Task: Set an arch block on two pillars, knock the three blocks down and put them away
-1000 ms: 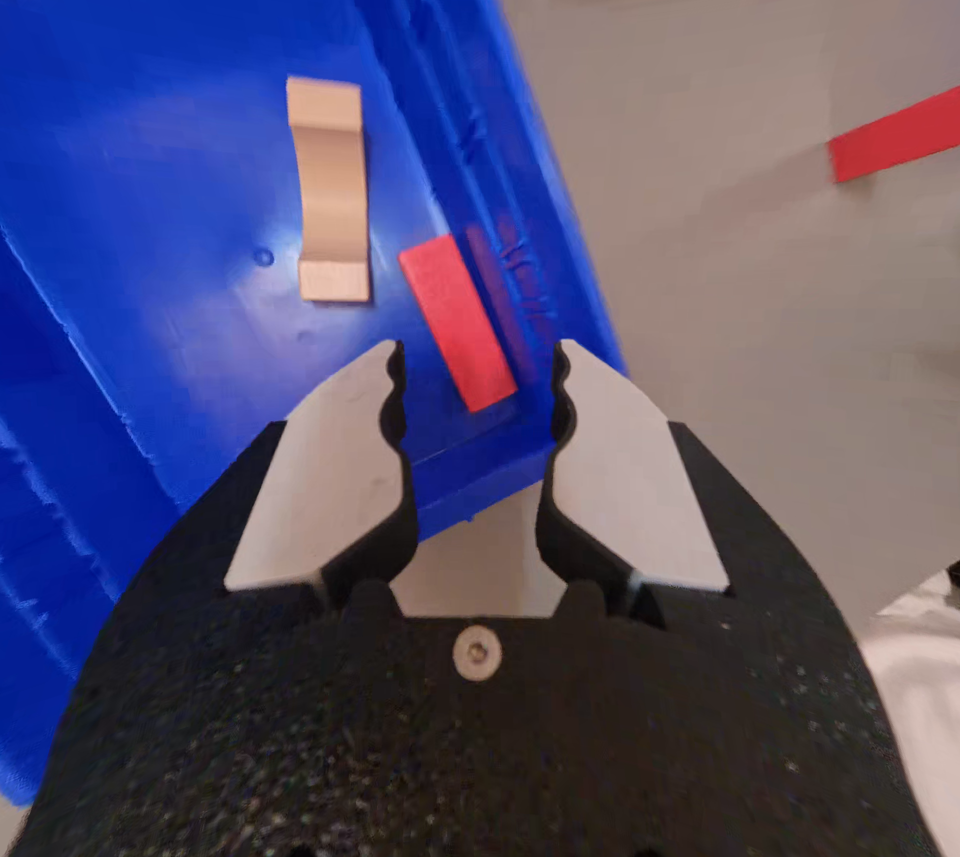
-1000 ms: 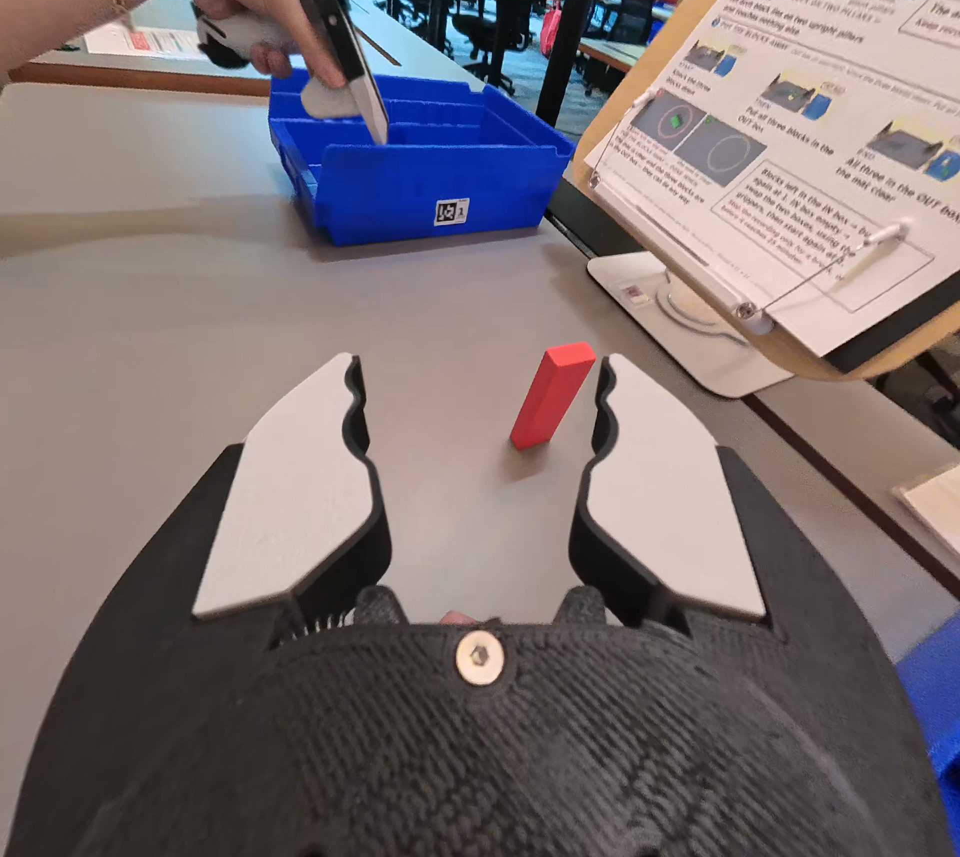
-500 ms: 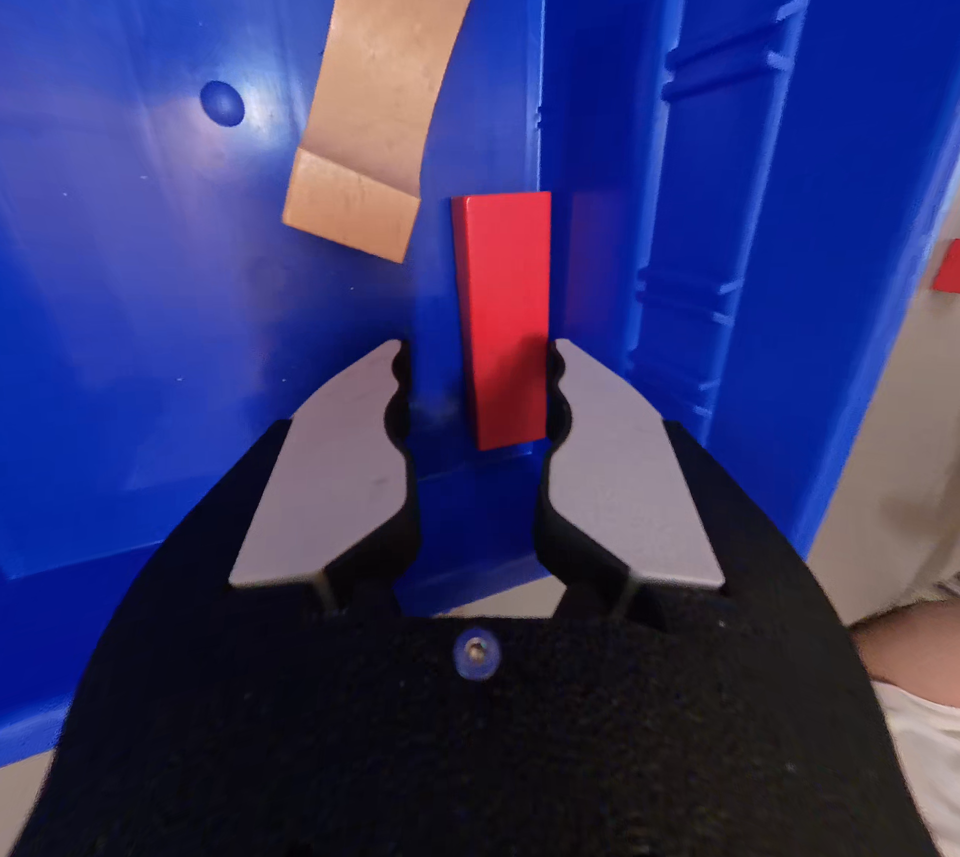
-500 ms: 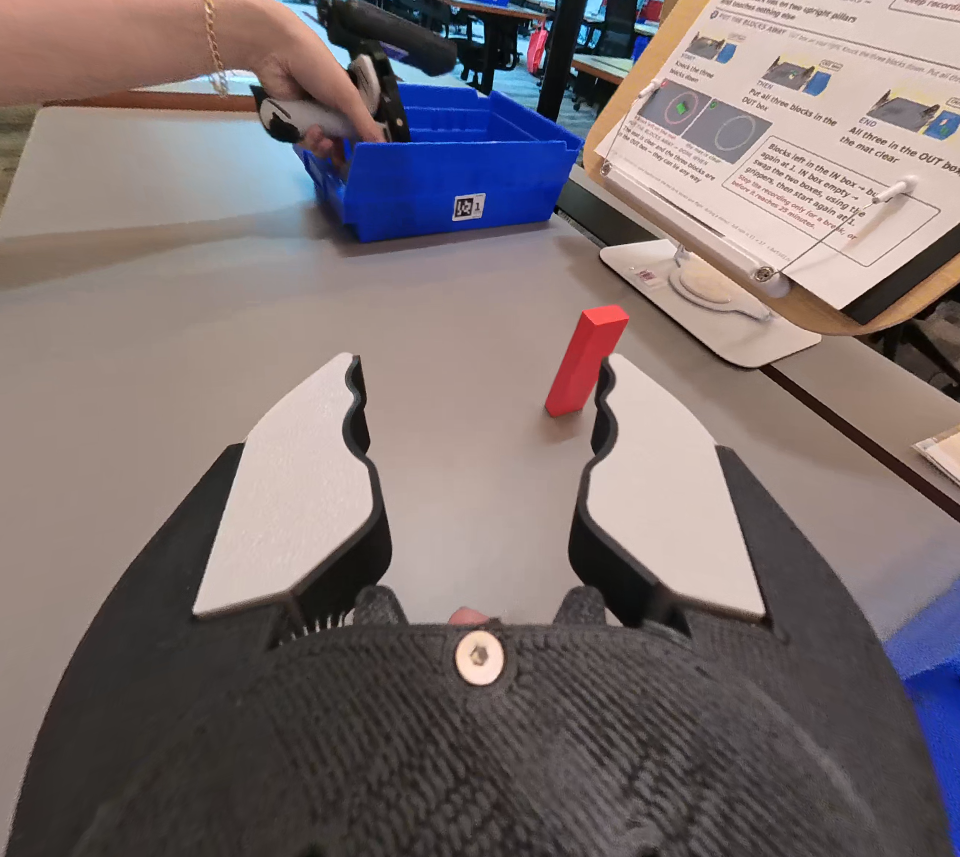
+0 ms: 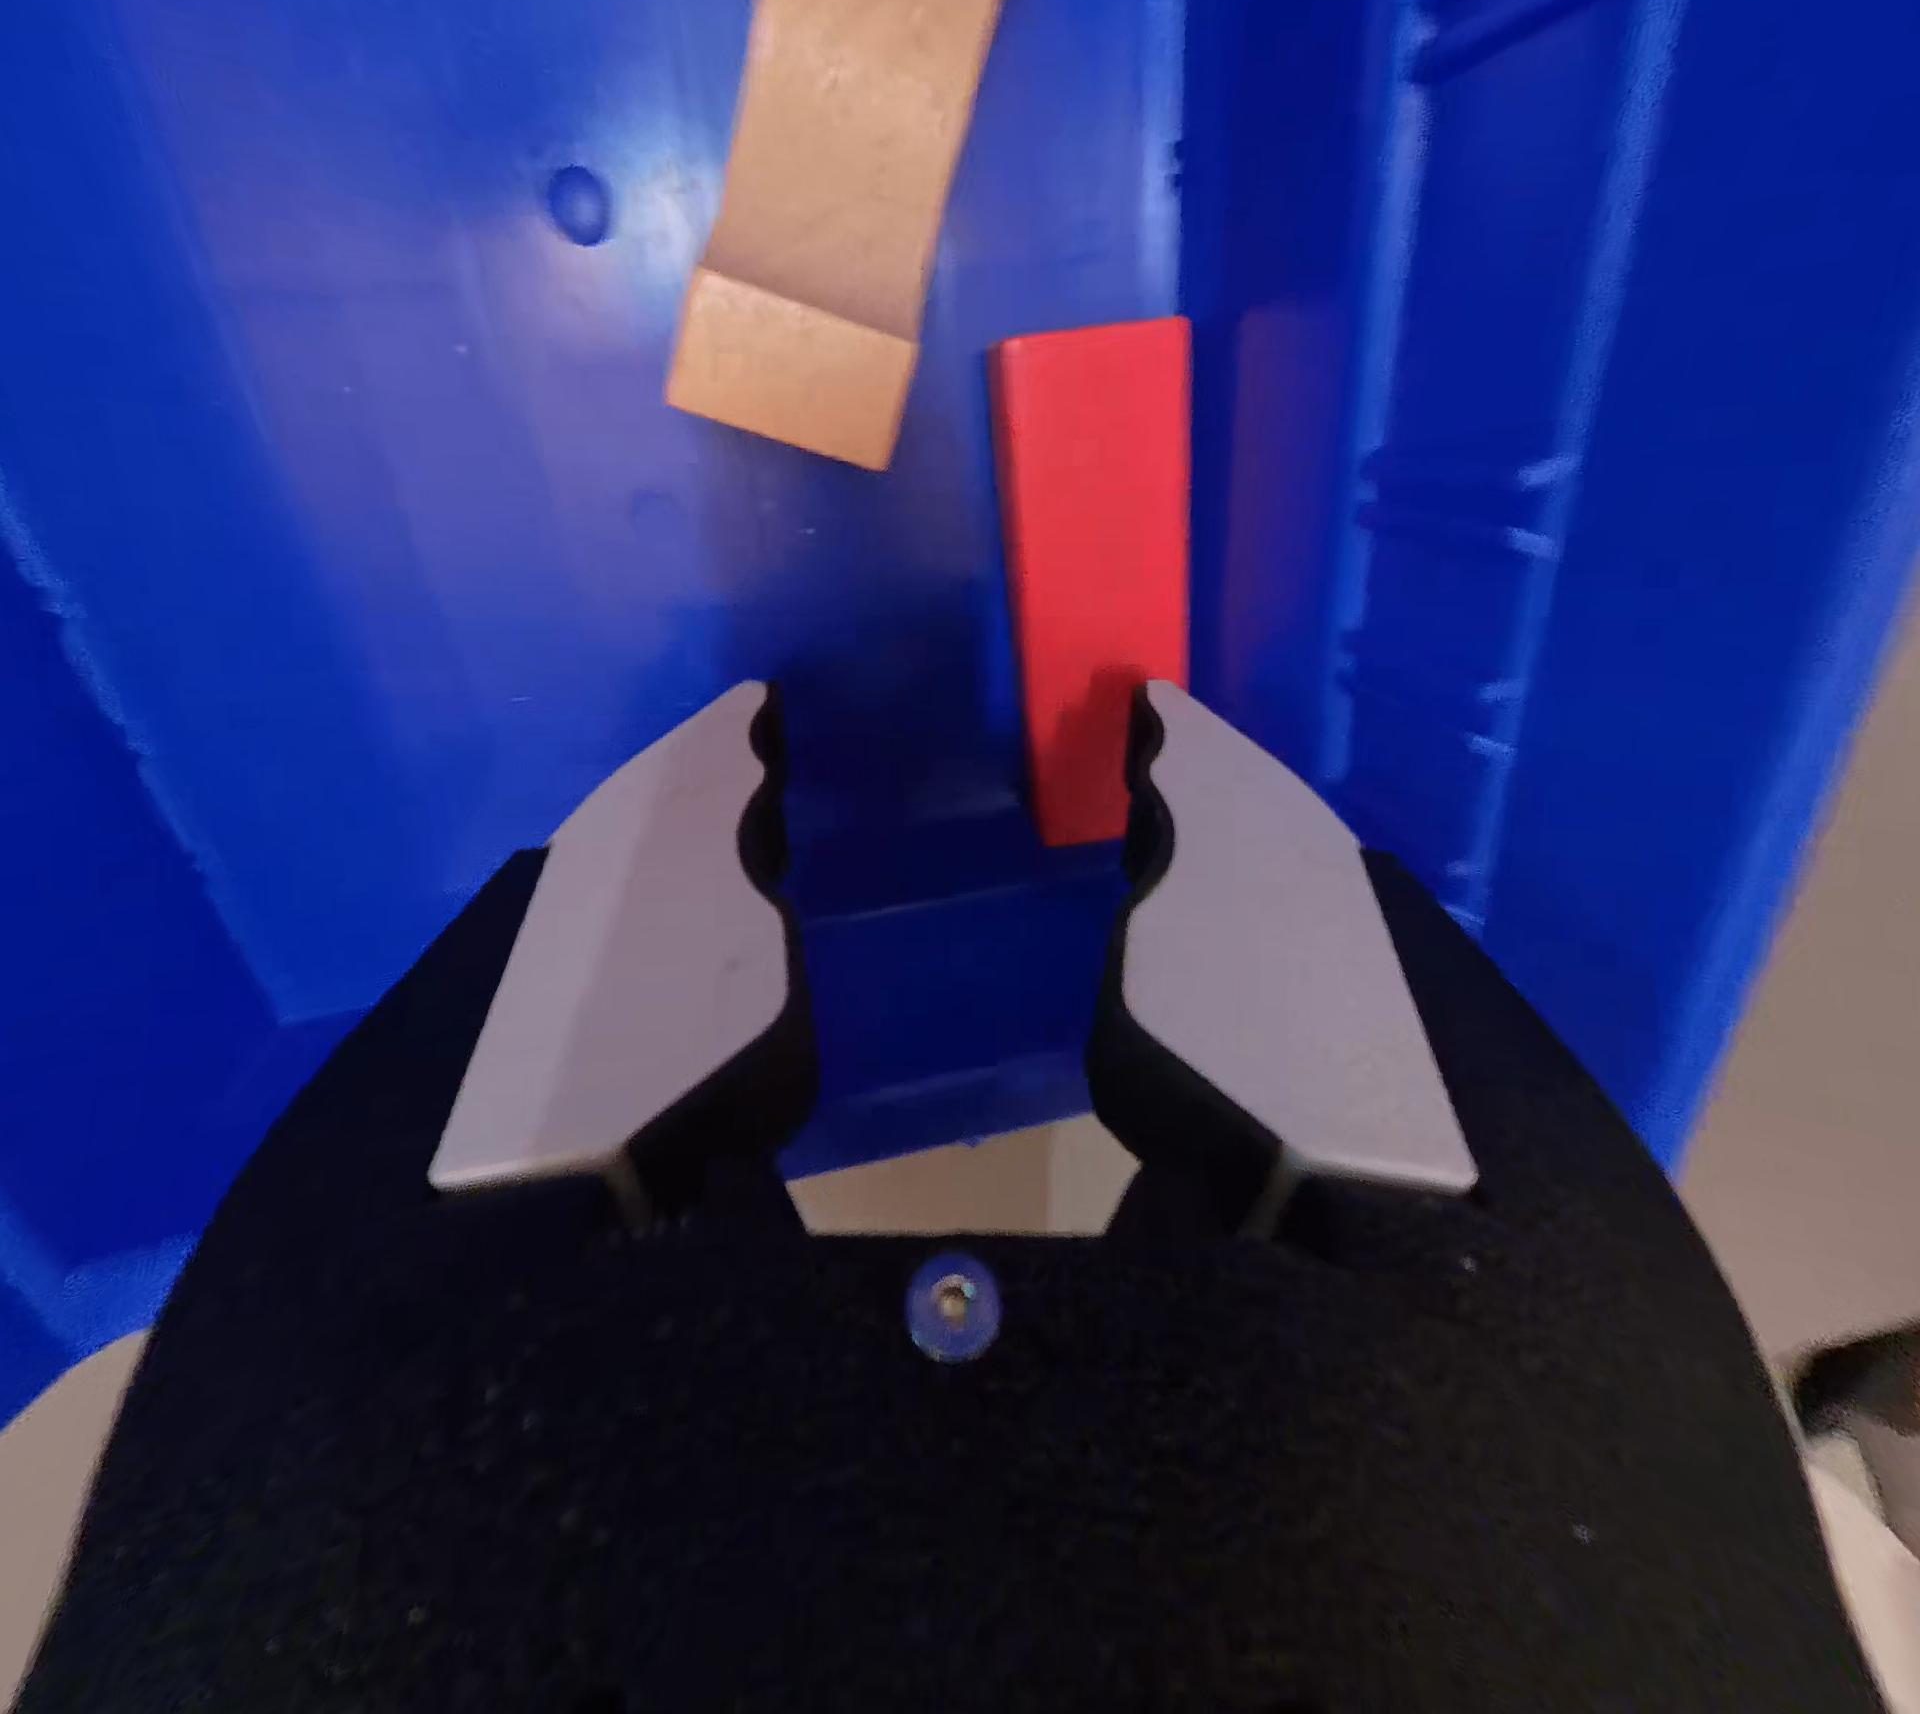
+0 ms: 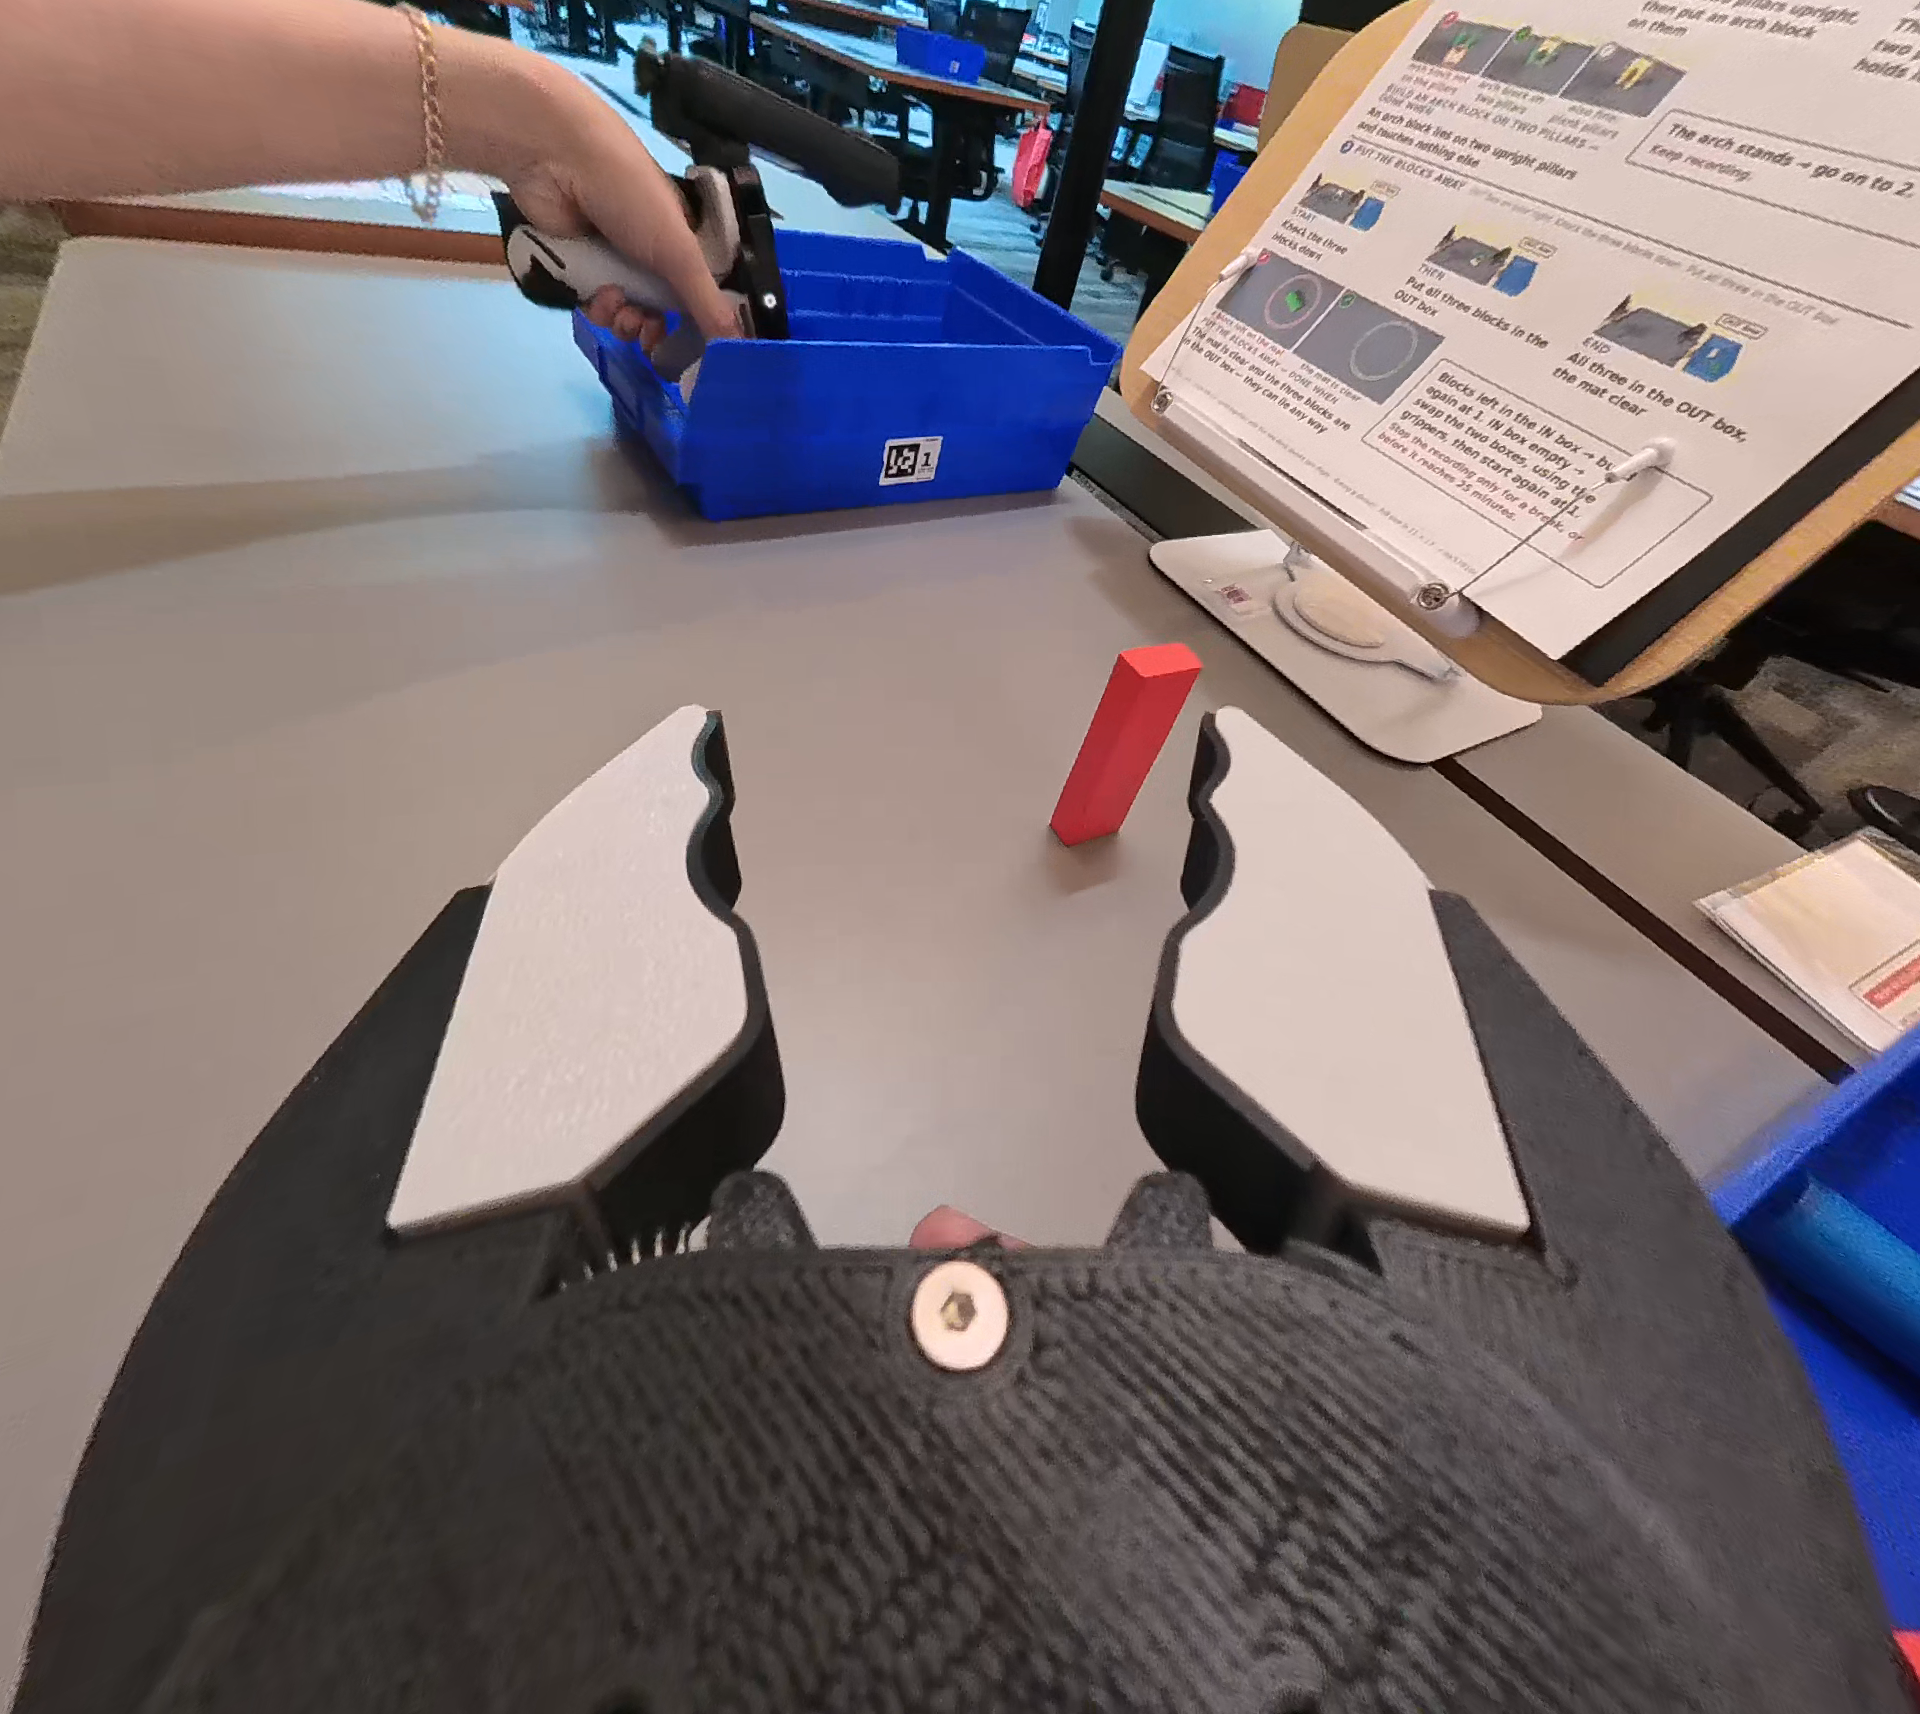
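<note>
Two grippers, both open and empty: left gripper (image 5: 951, 755) inside blue bin (image 5: 312, 521) beside flat red block (image 5: 1091, 542) and wooden arch (image 5: 862, 137); right gripper (image 6: 956, 812) above grey table (image 6: 416, 625), near upright red block (image 6: 1127, 755).

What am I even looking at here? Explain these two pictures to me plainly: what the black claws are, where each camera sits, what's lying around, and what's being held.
These are two hand-held grippers, each with a camera looking along its two fingers.

In the left wrist view, the left gripper is open and reaching into a blue bin. A red block lies flat by the bin wall, against the right finger; a tan arch-shaped block lies beside it. Nothing is gripped.

In the right wrist view, the right gripper is open and empty above a grey table. Just ahead stands an upright red block. Farther off, a person's hand holds the other gripper in the bin. An instruction sheet on a stand is at right.
</note>
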The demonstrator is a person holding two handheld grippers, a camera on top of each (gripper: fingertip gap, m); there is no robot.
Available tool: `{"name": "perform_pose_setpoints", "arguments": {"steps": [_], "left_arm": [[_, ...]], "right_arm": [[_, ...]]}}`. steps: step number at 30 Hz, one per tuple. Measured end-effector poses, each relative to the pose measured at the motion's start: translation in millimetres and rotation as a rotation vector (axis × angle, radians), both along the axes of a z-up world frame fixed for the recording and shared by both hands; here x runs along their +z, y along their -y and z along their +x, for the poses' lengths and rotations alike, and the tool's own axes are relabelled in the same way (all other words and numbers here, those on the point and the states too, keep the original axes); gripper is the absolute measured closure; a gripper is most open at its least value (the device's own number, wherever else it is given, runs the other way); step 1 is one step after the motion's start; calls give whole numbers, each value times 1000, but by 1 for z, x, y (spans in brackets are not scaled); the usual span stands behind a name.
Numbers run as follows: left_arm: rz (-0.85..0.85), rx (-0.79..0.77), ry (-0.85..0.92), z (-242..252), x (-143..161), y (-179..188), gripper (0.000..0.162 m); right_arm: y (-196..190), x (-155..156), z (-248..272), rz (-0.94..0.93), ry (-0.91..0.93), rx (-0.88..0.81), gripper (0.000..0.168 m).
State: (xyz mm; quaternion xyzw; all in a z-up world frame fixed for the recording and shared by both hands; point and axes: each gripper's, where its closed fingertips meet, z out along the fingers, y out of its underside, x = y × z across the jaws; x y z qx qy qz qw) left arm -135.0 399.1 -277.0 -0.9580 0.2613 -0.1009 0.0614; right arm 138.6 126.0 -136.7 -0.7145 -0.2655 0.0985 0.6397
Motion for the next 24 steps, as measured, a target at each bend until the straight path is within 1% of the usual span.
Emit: {"name": "perform_pose_setpoints", "arguments": {"steps": [1, 2, 3, 4, 6, 9, 11, 12, 13, 15, 16, 17, 19, 24], "left_arm": [[-25, -6, 45, 8, 3, 5, 99], [-46, -8, 79, 15, 5, 9, 112], [-54, -13, 82, 18, 5, 11, 115], [-54, -18, 61, 17, 4, 11, 114], [-63, -31, 21, 17, 0, 10, 115], [-75, -138, 5, 19, -2, 13, 124], [-49, -189, -13, 19, -1, 12, 121], [-33, -200, -20, 18, -1, 10, 116], [-26, -189, -27, 16, -2, 9, 109], [-45, -153, -12, 13, -3, 8, 106], [-41, -145, -15, 10, -4, 6, 95], [-34, -140, -20, 6, -5, 3, 89], [-42, -140, -1, 2, -6, 1, 88], [-40, -176, 41, -2, -1, 0, 95]], "right_arm": [[0, 1, 1, 4, -7, -2, 83], [1, 2, 2, 5, -11, -5, 84], [1, 1, 3, 3, -12, -5, 83], [1, 1, 4, 2, -10, -6, 83], [2, 0, 4, 0, -8, -6, 83], [4, -1, 4, 0, -4, 4, 83], [4, -3, 7, -6, -4, -3, 83], [3, -3, 9, -9, -10, -8, 83], [2, -4, 11, -10, -21, -12, 83], [0, -3, 12, -10, -50, -12, 84], [0, -3, 11, -12, -62, -10, 84], [-1, -4, 11, -14, -66, -10, 84], [-1, -7, 10, -22, -58, -10, 84], [-4, -15, 8, -50, -28, -12, 84]]}}
